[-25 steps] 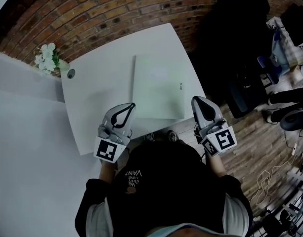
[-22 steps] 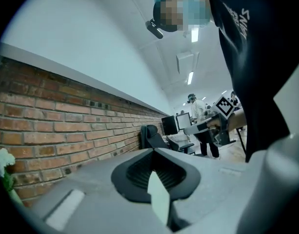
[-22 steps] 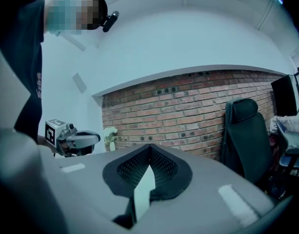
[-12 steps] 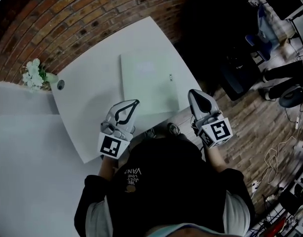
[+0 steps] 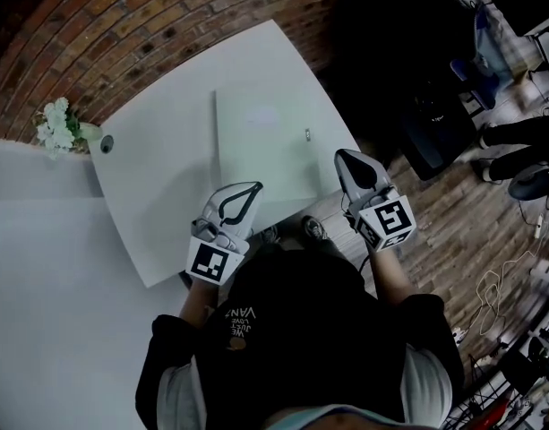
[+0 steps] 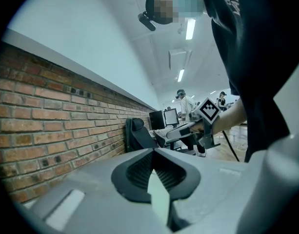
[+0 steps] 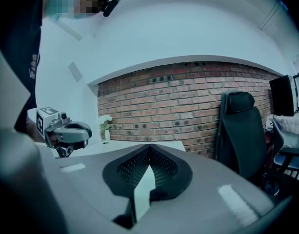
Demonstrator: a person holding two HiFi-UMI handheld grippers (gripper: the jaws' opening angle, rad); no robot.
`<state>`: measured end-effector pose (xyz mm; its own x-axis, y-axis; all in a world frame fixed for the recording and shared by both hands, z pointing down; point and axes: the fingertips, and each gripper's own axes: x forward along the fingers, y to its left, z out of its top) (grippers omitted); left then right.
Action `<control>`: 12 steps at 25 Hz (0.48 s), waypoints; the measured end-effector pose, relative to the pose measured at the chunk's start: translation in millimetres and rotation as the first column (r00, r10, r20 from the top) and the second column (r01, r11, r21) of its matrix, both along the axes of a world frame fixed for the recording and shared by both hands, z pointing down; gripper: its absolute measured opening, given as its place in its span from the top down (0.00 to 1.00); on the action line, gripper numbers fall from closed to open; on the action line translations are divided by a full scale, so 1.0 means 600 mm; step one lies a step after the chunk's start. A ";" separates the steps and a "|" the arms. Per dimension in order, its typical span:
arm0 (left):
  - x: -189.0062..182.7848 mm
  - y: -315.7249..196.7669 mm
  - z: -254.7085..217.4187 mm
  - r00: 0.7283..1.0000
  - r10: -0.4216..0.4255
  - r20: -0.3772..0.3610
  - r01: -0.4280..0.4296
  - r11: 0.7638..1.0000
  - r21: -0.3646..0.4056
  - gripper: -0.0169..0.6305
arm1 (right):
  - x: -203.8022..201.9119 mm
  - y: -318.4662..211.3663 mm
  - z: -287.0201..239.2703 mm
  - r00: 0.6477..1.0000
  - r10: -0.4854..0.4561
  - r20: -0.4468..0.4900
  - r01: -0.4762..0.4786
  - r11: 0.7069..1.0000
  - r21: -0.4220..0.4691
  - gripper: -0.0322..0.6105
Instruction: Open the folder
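A pale green folder (image 5: 265, 146) lies closed and flat on the white table (image 5: 158, 186), with a small clasp (image 5: 307, 134) near its right edge. My left gripper (image 5: 254, 187) is shut and empty, and its tip is over the folder's near edge. The right gripper (image 5: 342, 154) is also shut and empty, hanging just off the folder's near right corner at the table's edge. In the left gripper view the jaws (image 6: 153, 150) meet and the right gripper (image 6: 188, 128) shows beyond them. In the right gripper view the jaws (image 7: 149, 145) meet and the left gripper (image 7: 66, 133) shows at left.
A small vase of white flowers (image 5: 59, 124) and a little round object (image 5: 106, 143) stand at the table's far left corner. Behind is a brick wall (image 5: 149, 25). A black office chair (image 7: 239, 126) stands to the right, and cables lie on the floor (image 5: 498, 303).
Both grippers have sunk a little. The left one has shifted right, over the folder's near edge. Both stay shut.
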<state>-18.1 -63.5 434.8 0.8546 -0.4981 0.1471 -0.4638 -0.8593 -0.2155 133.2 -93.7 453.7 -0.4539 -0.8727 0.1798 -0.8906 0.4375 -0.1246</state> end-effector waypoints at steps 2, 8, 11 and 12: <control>0.007 0.004 0.015 1.000 -0.011 0.011 0.011 1.000 -0.020 0.97 | -0.001 -0.012 0.008 1.000 -0.025 -0.013 0.025 1.000 -0.001 0.95; 0.029 0.012 0.047 0.999 -0.034 0.019 0.035 0.997 -0.069 0.97 | -0.009 -0.044 0.032 0.995 -0.094 -0.041 0.094 0.996 -0.009 0.95; 0.037 0.013 0.064 0.999 -0.046 0.025 0.048 0.995 -0.087 0.97 | -0.012 -0.062 0.051 0.992 -0.118 -0.048 0.117 0.993 -0.016 0.95; 0.039 0.014 0.070 0.998 -0.050 0.029 0.052 0.994 -0.092 0.97 | -0.014 -0.067 0.060 0.990 -0.127 -0.052 0.126 0.992 -0.022 0.95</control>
